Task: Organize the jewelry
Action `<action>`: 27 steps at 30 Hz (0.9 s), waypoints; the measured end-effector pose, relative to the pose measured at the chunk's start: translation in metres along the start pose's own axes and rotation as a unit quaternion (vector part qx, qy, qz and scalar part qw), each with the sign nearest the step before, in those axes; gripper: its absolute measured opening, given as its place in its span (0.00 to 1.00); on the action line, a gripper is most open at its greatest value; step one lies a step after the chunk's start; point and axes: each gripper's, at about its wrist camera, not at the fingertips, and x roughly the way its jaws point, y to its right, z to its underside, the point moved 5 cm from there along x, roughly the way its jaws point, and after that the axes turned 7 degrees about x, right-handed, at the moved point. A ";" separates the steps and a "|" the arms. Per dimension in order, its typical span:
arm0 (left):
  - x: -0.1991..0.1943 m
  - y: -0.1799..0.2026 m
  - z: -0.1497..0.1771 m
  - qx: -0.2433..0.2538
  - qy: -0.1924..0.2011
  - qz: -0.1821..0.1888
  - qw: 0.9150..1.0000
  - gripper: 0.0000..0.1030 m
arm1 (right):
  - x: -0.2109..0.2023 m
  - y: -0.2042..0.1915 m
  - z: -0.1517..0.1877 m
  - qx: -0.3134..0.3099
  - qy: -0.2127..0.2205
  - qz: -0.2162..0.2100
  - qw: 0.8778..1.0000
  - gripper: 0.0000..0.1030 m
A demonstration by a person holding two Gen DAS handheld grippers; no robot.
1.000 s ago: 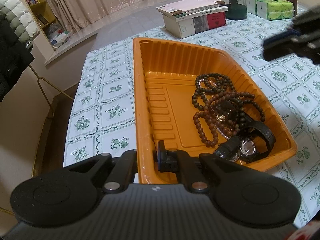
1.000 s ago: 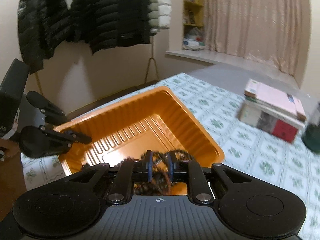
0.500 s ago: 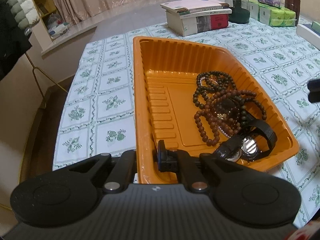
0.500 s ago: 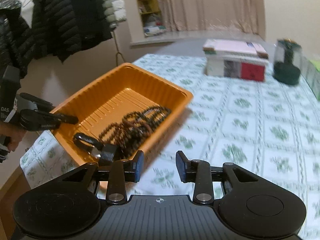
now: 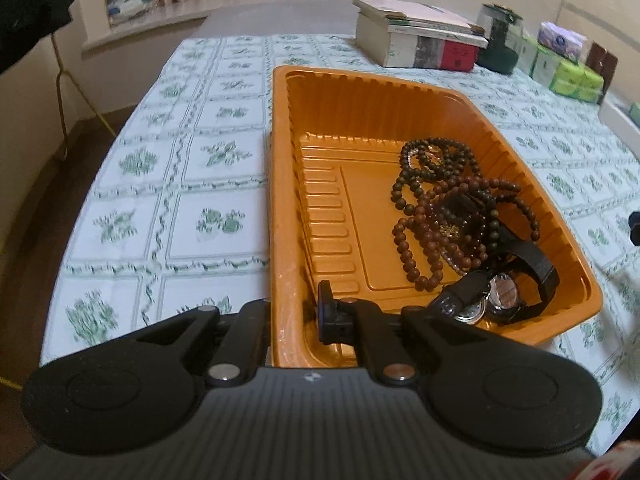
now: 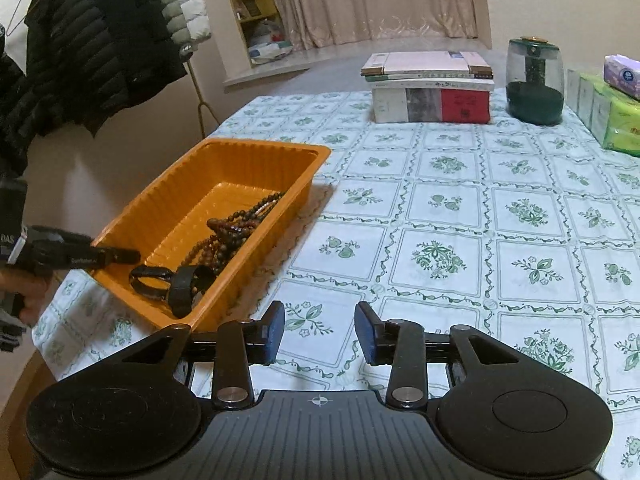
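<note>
beads: dark and reddish-brown strands (image 5: 444,208), tangled in one heap; some beads nearly black, others lighter.
watch: black strap looped, round metal case (image 5: 505,295) at the near end of the heap.
tray: orange ribbed plastic (image 5: 280,184), holding the beads and watch along its right side; its left half is bare floor.
tray place: near the desk's left edge, long side running near to far.
left tool: (image 5: 298,314) clenched on the tray's near rim, one finger outside the wall, one inside.
right tool: (image 6: 319,334) released, its jaws have just been opening, nothing between them; it hangs over the cloth, right of the tray.
desk: floral checked cloth (image 6: 448,216), wide bare stretch right of the tray.
far end: stacked books (image 6: 430,88), a dark jar (image 6: 534,82), tissue packs (image 6: 612,112).
left edge: cloth drops off just beside the tray; coats (image 6: 80,52) hang beyond.
</note>
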 end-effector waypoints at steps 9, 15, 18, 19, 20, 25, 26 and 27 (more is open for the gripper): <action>-0.019 -0.021 0.004 -0.083 0.044 0.019 0.995 0.36 | -0.008 -0.008 -0.001 0.007 0.005 -0.004 1.000 0.39; -0.059 -0.032 0.007 -0.142 0.098 -0.006 0.985 0.78 | -0.018 -0.012 0.006 0.016 0.008 -0.001 1.000 0.42; -0.081 -0.026 0.008 -0.138 0.119 -0.026 0.983 0.88 | -0.022 -0.014 0.012 0.020 0.005 -0.004 1.000 0.50; -0.088 -0.021 0.008 -0.135 0.122 -0.030 0.983 0.89 | -0.024 -0.016 0.014 0.020 0.005 -0.002 1.000 0.59; -0.093 -0.018 0.008 -0.133 0.125 -0.033 0.983 0.91 | -0.026 -0.017 0.017 0.021 0.006 0.001 1.000 0.65; -0.117 0.013 0.015 -0.108 0.127 -0.046 0.985 0.96 | -0.038 -0.020 0.026 0.026 0.016 0.022 0.999 0.76; -0.120 0.022 0.017 -0.099 0.127 -0.044 0.986 0.96 | -0.041 -0.021 0.028 0.024 0.016 0.028 0.999 0.77; -0.122 0.031 0.019 -0.087 0.126 -0.041 0.987 0.96 | -0.044 -0.021 0.030 0.023 0.017 0.032 0.999 0.77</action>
